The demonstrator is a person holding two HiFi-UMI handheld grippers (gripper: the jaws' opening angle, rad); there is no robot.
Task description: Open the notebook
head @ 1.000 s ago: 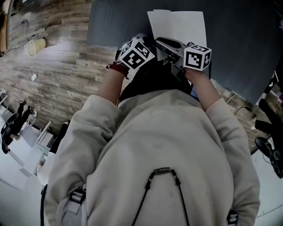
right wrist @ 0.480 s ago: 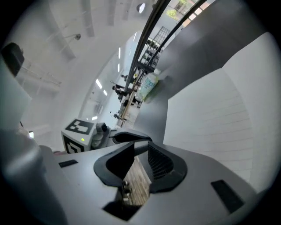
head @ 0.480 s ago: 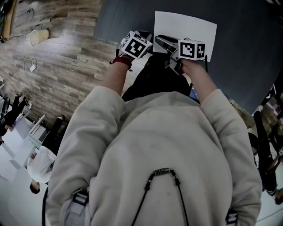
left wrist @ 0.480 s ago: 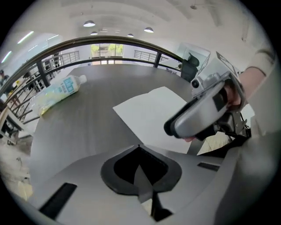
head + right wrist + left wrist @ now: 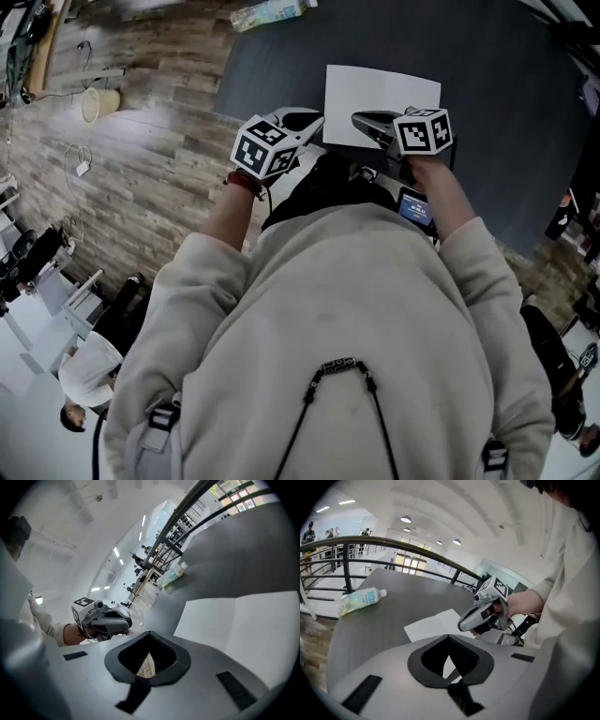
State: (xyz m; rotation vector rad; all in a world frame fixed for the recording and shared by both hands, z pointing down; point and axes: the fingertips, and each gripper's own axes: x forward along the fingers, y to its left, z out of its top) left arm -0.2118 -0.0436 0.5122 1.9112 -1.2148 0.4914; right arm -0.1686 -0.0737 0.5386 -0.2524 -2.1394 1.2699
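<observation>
Here, at upper centre of the head view, the left gripper (image 5: 314, 120) and the right gripper (image 5: 362, 119) are held side by side, each with its jaws pressed together on nothing. Just beyond them the notebook (image 5: 382, 92) lies open and flat on the dark table (image 5: 511, 112), its near edge under the right gripper's nose and its left edge beside the left gripper's tip. A bottle (image 5: 272, 11) lies at the top edge.

We see the notebook (image 5: 382, 92) flat on the table (image 5: 506, 141) close to its near edge, left gripper (image 5: 305, 119) just beside its left side, right gripper (image 5: 364, 119) over its near part, a bottle (image 5: 267, 13) lying, seemingly, by the far left corner.
</observation>
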